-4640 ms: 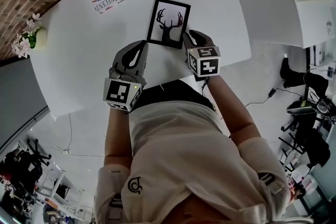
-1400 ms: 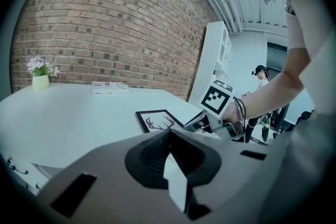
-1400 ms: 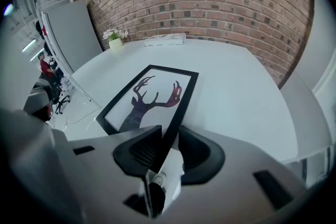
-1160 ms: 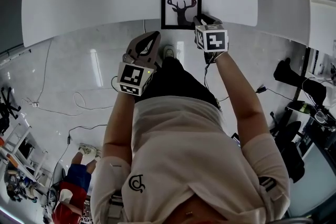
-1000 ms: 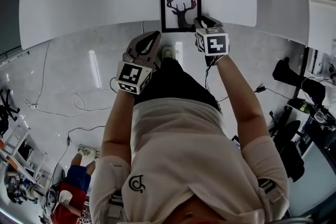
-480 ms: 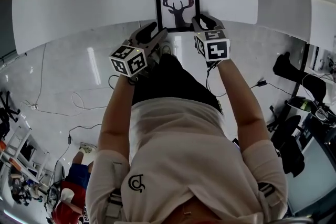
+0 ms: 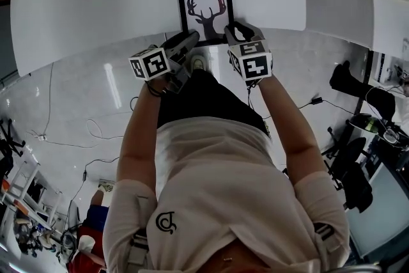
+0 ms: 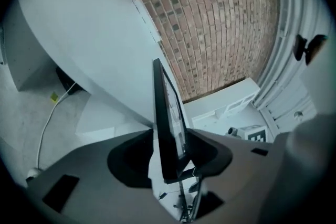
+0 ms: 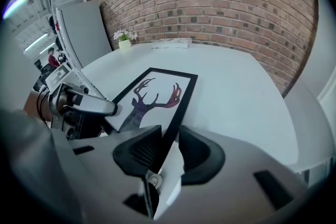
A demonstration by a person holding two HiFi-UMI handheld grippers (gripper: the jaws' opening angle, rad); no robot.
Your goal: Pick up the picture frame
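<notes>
Rolled over since a second ago, the left gripper [image 7: 187, 41] has come in from beside the person's body to the near left corner of the picture frame [image 7: 204, 6], its marker cube now turned sideways. Its jaws stand wide and are just closing, with the frame's edge [image 8: 165, 113] upright between them; one pad lies against the glass side while the other shows a gap. The right gripper [image 7: 236, 32] has kept its place at the near right corner, its jaws narrow and clamped on the black border [image 9: 152, 94]. The frame, printed with a deer's head, lies flat on the white desk [image 7: 96, 3] at the near edge, its near end jutting slightly past it over the floor.
</notes>
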